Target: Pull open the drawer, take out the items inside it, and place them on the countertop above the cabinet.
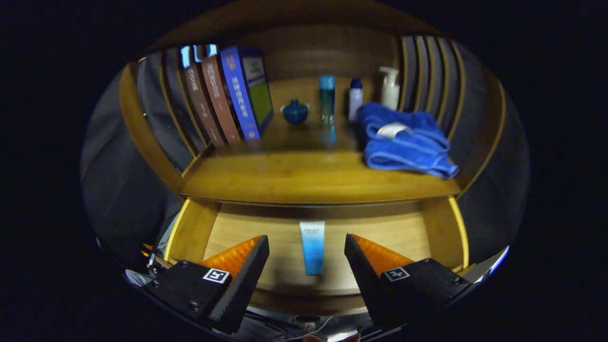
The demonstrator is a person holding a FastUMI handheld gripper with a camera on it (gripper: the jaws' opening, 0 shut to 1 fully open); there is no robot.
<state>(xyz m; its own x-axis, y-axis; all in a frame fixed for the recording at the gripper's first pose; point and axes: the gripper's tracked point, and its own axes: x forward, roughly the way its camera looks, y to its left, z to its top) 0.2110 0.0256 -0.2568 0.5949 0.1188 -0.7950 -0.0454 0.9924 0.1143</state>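
The shallow pale-wood drawer (pixel 430 228) stands pulled out beneath the wooden tabletop (pixel 304 178) of the cabinet, so the first step of the job looks done. One item lies on the drawer floor: a slim squeeze tube, white at the top and fading to blue (pixel 313 247), flat, with its length running front to back. I count just that one tube in the part of the drawer that shows; the back of the drawer sits under the tabletop's edge and I cannot see into it.

The gripper (pixel 306 266) hangs over the drawer's front with its fingers spread wide and empty, one on either side of the tube and not touching it. The tube lies between them and slightly ahead. So by my reckoning the picking and the carrying up are still to do.

Up on the tabletop there is plenty already. Three books (pixel 223 95) lean together towards the left, two brownish and one blue. Behind the middle sit one small round dark-blue lidded jar (pixel 295 112), one tall teal bottle (pixel 327 97), one short white bottle with a blue cap (pixel 355 99) and one white pump bottle (pixel 390 88). One folded blue towel (pixel 403 140) lies to the right, near the front edge. The bare stretch of tabletop in front of the jar looks the likeliest landing spot for the tube.
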